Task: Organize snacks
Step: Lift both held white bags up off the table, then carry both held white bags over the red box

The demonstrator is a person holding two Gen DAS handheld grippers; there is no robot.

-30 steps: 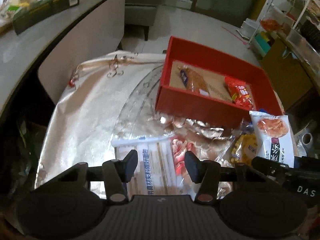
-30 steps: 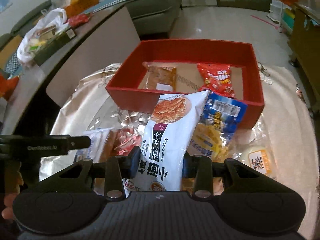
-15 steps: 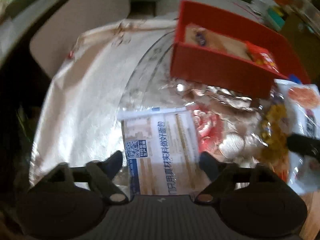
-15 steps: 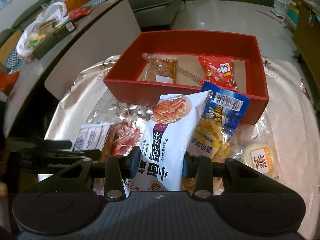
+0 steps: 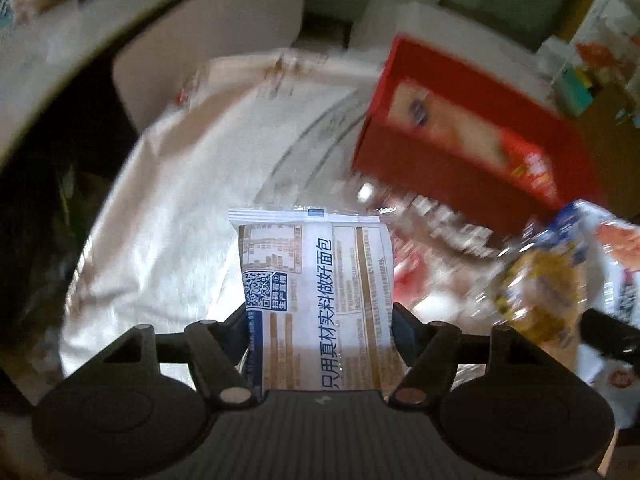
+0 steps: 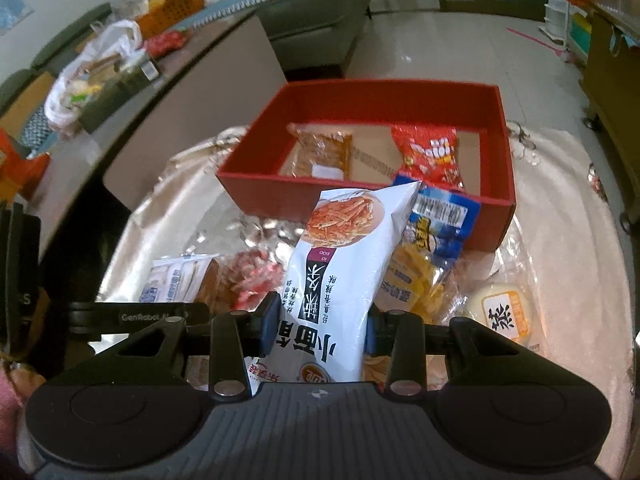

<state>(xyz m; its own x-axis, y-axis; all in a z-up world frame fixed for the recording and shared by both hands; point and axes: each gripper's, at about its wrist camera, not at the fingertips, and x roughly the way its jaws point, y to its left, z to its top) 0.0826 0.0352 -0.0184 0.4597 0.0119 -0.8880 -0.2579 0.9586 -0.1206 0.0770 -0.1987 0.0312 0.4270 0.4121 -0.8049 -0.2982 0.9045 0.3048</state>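
My left gripper [image 5: 318, 320] is shut on a white bread packet [image 5: 316, 276] with blue and tan print, held above the silvery cloth. My right gripper [image 6: 322, 320] is shut on a white snack bag [image 6: 340, 256] with a picture of orange sticks. The red box [image 6: 360, 196] stands beyond, holding a brown bread pack [image 6: 324, 152] and a red snack pack [image 6: 430, 152]. The box also shows blurred in the left wrist view [image 5: 452, 168]. The left gripper's packet appears in the right wrist view [image 6: 176, 280].
A blue and yellow snack bag [image 6: 432, 248], a pink wrapped snack [image 6: 252, 276] and a round bun pack [image 6: 504, 312] lie on the cloth before the box. A long counter [image 6: 120, 92] with bags runs at the left. A sofa stands behind.
My left gripper dropped onto the white bread packet, closed on it and is lifting it. My right gripper keeps its hold on the white snack bag, nearly unmoved.
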